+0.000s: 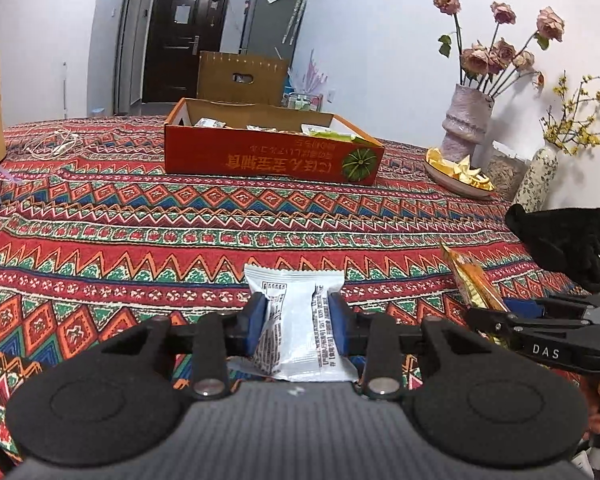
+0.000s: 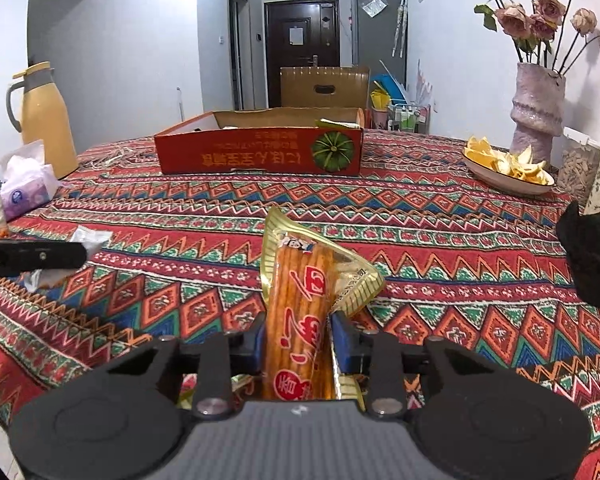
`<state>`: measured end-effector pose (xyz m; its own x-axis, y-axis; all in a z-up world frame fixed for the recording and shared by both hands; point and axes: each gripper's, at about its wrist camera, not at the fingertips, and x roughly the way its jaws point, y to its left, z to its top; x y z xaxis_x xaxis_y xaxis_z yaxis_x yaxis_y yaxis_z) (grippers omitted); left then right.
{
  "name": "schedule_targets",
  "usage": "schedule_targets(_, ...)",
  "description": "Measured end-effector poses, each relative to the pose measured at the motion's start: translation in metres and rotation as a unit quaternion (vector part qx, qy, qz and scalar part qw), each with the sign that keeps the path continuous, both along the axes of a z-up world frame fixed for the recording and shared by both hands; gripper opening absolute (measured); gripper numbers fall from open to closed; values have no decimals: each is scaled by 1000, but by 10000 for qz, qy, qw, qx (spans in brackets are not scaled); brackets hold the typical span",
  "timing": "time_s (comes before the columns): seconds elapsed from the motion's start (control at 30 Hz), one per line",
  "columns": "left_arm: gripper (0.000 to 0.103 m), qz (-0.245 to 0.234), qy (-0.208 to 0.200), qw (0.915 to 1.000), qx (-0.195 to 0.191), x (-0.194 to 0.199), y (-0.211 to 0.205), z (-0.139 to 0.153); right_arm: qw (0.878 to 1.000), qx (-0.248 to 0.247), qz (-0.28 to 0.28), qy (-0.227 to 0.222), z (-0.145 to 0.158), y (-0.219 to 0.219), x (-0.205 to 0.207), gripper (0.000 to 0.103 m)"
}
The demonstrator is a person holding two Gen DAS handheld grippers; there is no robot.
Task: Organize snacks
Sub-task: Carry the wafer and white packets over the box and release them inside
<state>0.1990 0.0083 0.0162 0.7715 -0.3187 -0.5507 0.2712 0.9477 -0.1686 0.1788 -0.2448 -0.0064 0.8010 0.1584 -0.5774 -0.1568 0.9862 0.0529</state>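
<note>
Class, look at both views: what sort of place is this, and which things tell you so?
Most likely a lived-in home, a dining area: a patterned tablecloth, a vase of dried roses, a thermos jug, and a dark entry door behind.

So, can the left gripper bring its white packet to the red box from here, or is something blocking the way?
Probably yes. The left gripper is shut on the white packet, and only bare tablecloth lies between it and the open-topped red box. The right gripper stays off to the side.
</note>
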Motion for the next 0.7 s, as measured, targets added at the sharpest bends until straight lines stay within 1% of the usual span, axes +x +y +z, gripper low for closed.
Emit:
schedule_targets(0.13,34,-10,-80,9999,102,10,-1,9,9998,12,124,-131,13,1,7,32)
schedule_targets(0.23,34,-40,-301,9995,39,32,4,31,9991,101,291,-304,35,-5,27,32)
schedule_targets(0.33,34,-38,-591,9982,13,65,7,57,9972,3,458,-584,62,-7,56,32)
schedule_targets(0.43,34,25,-841,9965,13,110,6,79,9953,-74,576,-774,85,-8,101,32)
schedule_targets(0.5,34,150,-872,9961,-3,146,5,86,9947,-104,652,-791,96,-7,143,32)
schedule_targets(0.6,34,355,-599,9975,-75,209,2,85,9956,-89,694,-631,101,-3,211,32)
schedule_targets(0.7,34,546,-404,9977,92,268,-6,75,9975,-151,646,-254,88,5,286,32)
